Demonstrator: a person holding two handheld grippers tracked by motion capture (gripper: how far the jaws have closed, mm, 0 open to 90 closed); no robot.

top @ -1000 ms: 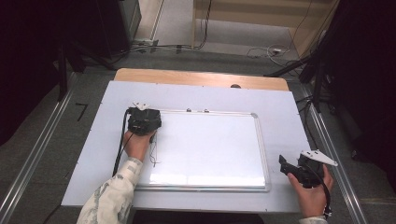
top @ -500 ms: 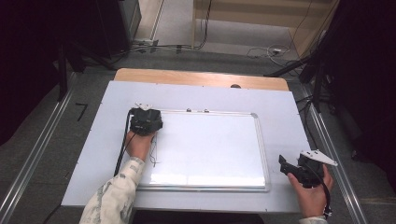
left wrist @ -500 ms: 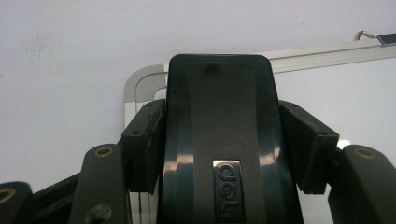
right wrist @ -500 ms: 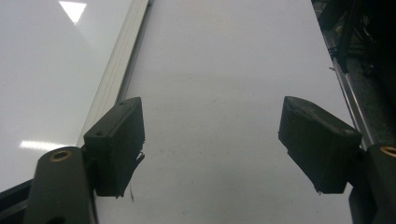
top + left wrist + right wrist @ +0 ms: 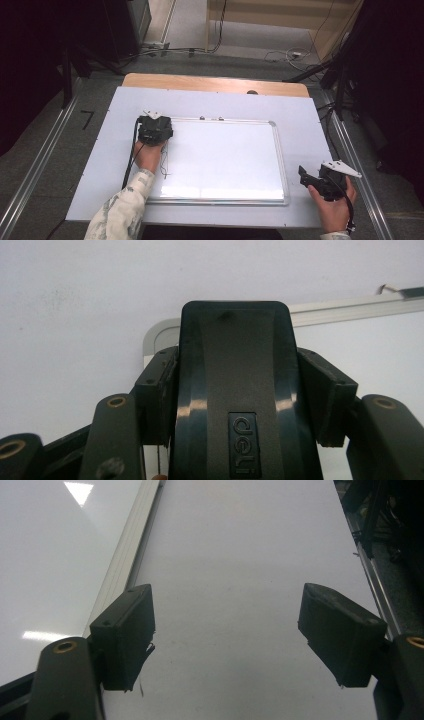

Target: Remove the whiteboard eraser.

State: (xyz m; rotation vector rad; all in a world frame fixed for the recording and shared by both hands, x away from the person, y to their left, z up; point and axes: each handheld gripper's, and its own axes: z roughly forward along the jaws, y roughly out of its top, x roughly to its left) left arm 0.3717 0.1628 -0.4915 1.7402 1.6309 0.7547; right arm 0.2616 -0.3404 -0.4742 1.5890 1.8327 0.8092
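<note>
A white whiteboard with a silver frame lies flat on the table. My left gripper hovers over its top left corner, shut on a black board eraser marked "deli". Its jaws have just been closing tighter, and the eraser sits between the pads. The board's rounded corner lies just beyond the eraser. A thin dark pen line runs down the board below that hand. My right gripper rests low at the table's right front, off the board, and stands open with nothing between its fingers.
The board rests on a pale table top with a wooden strip along its far edge. Metal rails flank the table on both sides. Cables trail on the floor behind. The board's right frame edge runs beside my right gripper.
</note>
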